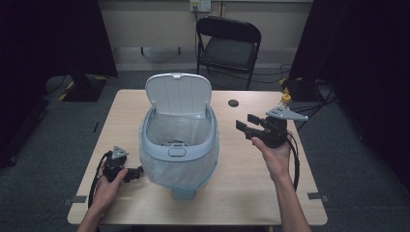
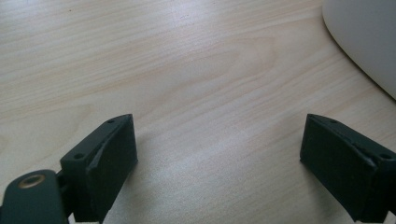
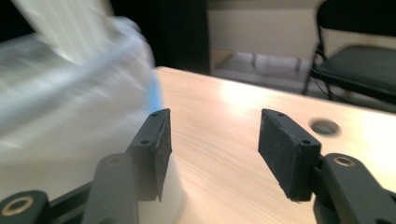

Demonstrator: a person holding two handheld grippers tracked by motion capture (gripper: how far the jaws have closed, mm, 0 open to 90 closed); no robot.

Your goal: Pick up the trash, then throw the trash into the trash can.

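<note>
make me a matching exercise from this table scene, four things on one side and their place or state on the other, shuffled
Things:
1. bin lid
2. left tongs
3. right tongs
4. folding chair

Places or states:
A. raised above the table, to the right of the bin, jaws apart with nothing between them
B. on the floor beyond the far edge of the table
C. flipped up, standing open
D. low on the table at the bin's left side, jaws wide apart and empty

Pairs: 1-C, 2-D, 3-A, 4-B
</note>
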